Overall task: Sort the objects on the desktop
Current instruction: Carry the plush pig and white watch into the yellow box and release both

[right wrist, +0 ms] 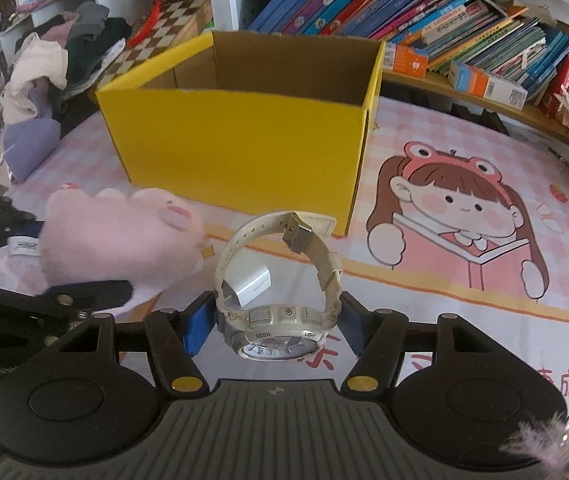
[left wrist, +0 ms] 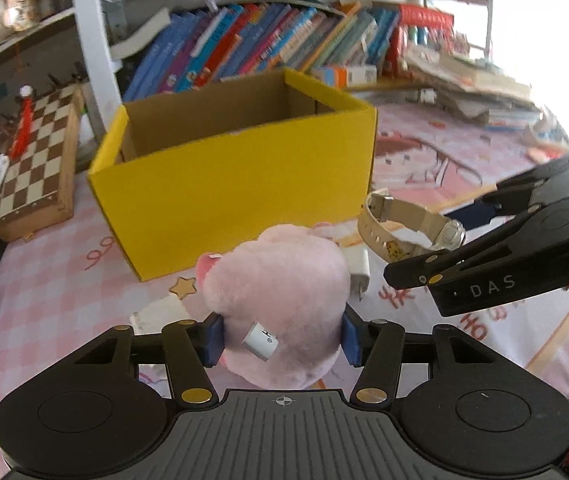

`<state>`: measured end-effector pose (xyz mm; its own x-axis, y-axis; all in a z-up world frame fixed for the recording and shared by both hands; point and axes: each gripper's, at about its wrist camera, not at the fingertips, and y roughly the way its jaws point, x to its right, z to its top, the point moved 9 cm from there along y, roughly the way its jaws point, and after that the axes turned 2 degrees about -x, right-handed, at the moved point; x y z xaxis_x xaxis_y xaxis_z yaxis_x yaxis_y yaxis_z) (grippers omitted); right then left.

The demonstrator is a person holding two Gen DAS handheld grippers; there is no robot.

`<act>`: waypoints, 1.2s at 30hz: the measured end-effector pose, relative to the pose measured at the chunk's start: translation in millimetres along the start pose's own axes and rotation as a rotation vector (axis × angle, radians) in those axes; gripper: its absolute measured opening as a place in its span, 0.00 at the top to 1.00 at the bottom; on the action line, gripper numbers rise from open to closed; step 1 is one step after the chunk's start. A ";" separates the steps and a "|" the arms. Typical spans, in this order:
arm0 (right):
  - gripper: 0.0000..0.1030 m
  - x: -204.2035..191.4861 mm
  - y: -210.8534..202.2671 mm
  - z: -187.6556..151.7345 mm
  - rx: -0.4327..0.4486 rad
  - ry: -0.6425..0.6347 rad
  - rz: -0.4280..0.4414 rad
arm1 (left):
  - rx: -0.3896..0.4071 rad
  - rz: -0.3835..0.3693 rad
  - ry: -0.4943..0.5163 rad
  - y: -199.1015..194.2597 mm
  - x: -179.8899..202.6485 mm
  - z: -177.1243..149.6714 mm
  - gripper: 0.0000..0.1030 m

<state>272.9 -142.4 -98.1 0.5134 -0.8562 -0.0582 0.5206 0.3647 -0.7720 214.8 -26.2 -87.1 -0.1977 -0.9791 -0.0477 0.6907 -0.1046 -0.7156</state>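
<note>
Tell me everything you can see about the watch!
The watch is cream-white and looks like plastic, with a chunky round case and a strap closed into a loop by a metal buckle at the top. Small words by the face read MODE and LIGHT. It stands on edge, face toward the camera, loop rising above. The right gripper holds it, blue jaws pressing the case on both sides. It sits in front of the yellow box, with a small white plug showing through the loop.

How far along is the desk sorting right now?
Nothing visibly sorted: what shows of the yellow box inside looks bare. In hand: left tongs grip the pink plush, right tongs grip the white watch. Left: both into the box, plus the white charger on the mat.
</note>
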 end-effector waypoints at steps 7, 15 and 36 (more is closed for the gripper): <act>0.39 -2.6 -14.9 5.0 0.027 -0.001 0.012 | 0.063 0.011 -0.058 -22.3 -11.6 11.4 0.48; 0.39 -5.4 -26.2 5.4 0.039 -0.001 0.005 | 0.101 0.005 -0.048 -33.6 -10.5 19.9 0.48; 0.39 -18.9 -53.5 34.5 0.125 -0.032 0.004 | 0.197 -0.003 -0.006 -62.8 -15.7 42.8 0.47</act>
<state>258.8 -133.1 -33.8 0.5363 -0.8431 -0.0396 0.5984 0.4129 -0.6867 204.3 -11.8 -11.6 -0.1964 -0.9796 -0.0413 0.8132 -0.1392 -0.5651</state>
